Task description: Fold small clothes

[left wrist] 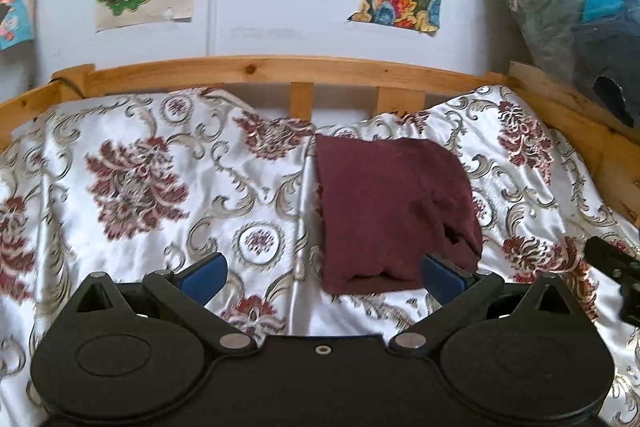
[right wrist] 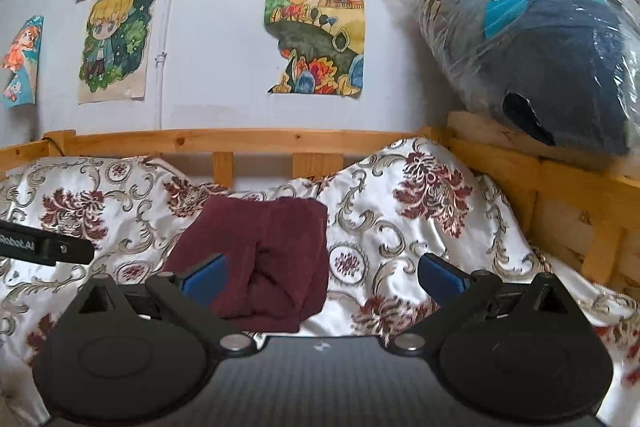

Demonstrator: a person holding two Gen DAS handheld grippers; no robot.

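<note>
We're seeing the maroon garment (left wrist: pixel 394 211) lying folded compact on the bed (left wrist: pixel 160 195); left gripper (left wrist: pixel 324 273) and right gripper (right wrist: pixel 322 277) hovering, jaws wide, empty — looking nearly done.

Pale wall (right wrist: pixel 224 39) with taped colourful drawings (right wrist: pixel 316 31), pine bed rail (left wrist: pixel 256 69) below, floral satin bedspread (left wrist: pixel 160 163), plastic-wrapped bedding bundle (right wrist: pixel 536 39) on the wooden ledge at right.
</note>
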